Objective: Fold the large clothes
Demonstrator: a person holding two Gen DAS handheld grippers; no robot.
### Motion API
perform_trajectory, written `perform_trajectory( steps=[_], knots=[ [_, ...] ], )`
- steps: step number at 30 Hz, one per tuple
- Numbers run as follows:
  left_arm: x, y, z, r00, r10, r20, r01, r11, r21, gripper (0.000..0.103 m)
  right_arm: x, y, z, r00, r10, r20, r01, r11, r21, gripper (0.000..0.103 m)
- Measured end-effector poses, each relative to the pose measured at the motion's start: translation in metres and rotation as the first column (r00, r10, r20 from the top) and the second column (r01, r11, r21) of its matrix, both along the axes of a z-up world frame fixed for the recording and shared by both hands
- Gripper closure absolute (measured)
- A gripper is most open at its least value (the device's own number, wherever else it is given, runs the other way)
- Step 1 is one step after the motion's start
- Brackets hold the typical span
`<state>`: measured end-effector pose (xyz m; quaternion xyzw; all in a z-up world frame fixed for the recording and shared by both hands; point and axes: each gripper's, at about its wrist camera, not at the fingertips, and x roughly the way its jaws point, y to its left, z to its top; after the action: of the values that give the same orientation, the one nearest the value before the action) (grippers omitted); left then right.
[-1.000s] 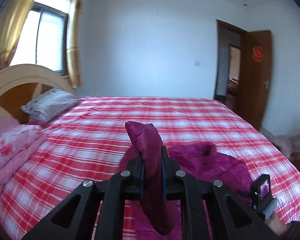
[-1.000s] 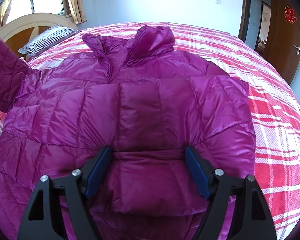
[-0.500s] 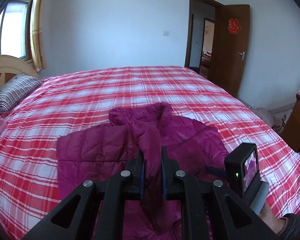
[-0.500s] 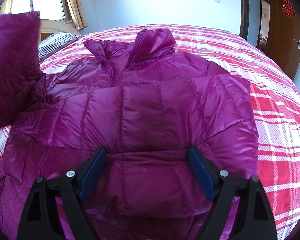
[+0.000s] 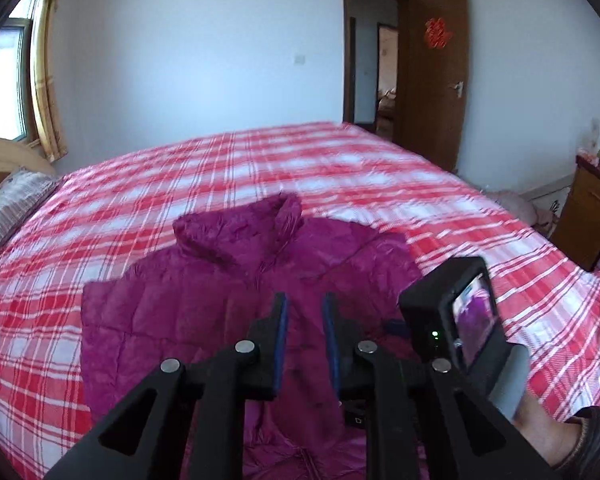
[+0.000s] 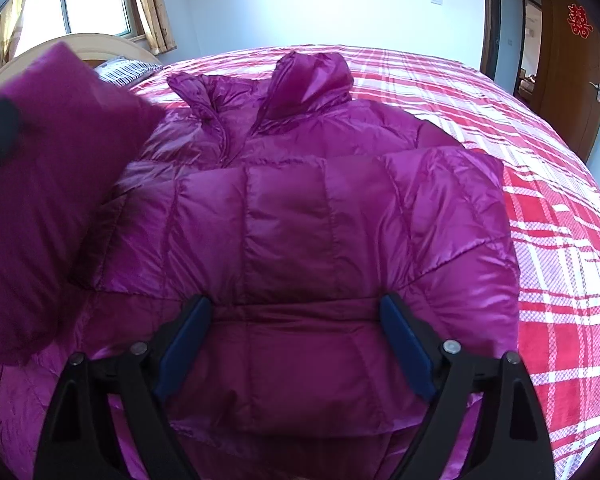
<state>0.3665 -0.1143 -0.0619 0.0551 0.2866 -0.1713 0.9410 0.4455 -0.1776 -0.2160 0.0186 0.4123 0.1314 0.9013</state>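
Observation:
A magenta puffer jacket (image 5: 220, 280) lies front up on the red plaid bed (image 5: 260, 160), collar pointing away. My left gripper (image 5: 304, 320) hovers over its middle; its jaws are opening, the blue pads stand a little apart and nothing is pinched between them. In the right wrist view the left sleeve (image 6: 48, 200) looms blurred at the left, folded in over the jacket (image 6: 320, 208). My right gripper (image 6: 296, 312) is open wide and still opening, above the right sleeve folded across the chest, with its pads clear of the fabric.
A striped pillow (image 5: 12, 208) and wooden headboard (image 6: 88, 46) sit at the far left. An open brown door (image 5: 432, 80) and a wooden nightstand (image 5: 588, 216) stand to the right. A person's hand (image 5: 540, 420) holds the right gripper's handle.
My left gripper carried the sleeve right and down over the jacket, then its jaws parted and the sleeve left them. The right gripper stayed in place and opened a little wider.

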Motion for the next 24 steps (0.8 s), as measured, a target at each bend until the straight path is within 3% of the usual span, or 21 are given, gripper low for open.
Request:
perform_trajectory(
  steps=[1,3,4,7,11,14,16,18,21,24],
  knots=[
    [-0.002,0.004,0.005,1.0,-0.003,0.017,0.003,1.0,-0.007,0.069,0.0,-0.003,0.0,1.0,0.001,-0.001,-0.001,1.0,0.018,0.014],
    [-0.006,0.022,0.012,0.997,0.038,0.067,-0.038,0.999,-0.012,0.019,0.001,-0.006,0.0,1.0,-0.001,-0.007,0.001,0.999,0.037,0.014],
    [-0.005,0.033,0.012,0.992,0.078,0.095,-0.077,0.997,-0.014,0.016,0.001,-0.003,0.0,1.0,-0.001,-0.007,0.001,1.0,0.022,0.013],
    [0.011,0.064,-0.001,0.981,0.173,0.091,-0.176,0.984,0.021,0.016,0.001,0.004,-0.001,1.0,-0.001,-0.003,0.001,1.0,-0.025,0.013],
    [0.055,0.096,-0.065,0.938,0.331,-0.102,-0.318,0.94,0.126,0.016,-0.003,-0.008,0.005,1.0,-0.01,0.009,0.01,0.999,0.041,0.014],
    [0.061,0.099,-0.098,0.926,0.343,-0.157,-0.321,0.935,0.148,0.016,-0.016,-0.033,0.019,0.995,-0.094,0.036,0.09,0.991,0.098,0.017],
    [0.059,0.095,-0.108,0.929,0.338,-0.15,-0.316,0.936,0.154,0.016,-0.025,-0.046,0.031,0.987,-0.15,0.066,0.143,0.985,0.096,0.022],
    [0.059,0.089,-0.11,0.932,0.334,-0.14,-0.309,0.935,0.173,0.016,-0.033,-0.052,0.046,0.978,-0.19,0.091,0.182,0.979,0.093,0.045],
    [0.062,0.084,-0.112,0.935,0.324,-0.14,-0.295,0.935,0.195,0.016,-0.04,-0.037,0.068,0.98,-0.156,0.123,0.139,0.98,0.139,0.046],
    [0.059,0.088,-0.113,0.936,0.321,-0.144,-0.292,0.937,0.193,0.015,-0.037,0.006,0.074,0.992,-0.033,0.121,0.014,0.987,0.157,0.046]
  ],
)
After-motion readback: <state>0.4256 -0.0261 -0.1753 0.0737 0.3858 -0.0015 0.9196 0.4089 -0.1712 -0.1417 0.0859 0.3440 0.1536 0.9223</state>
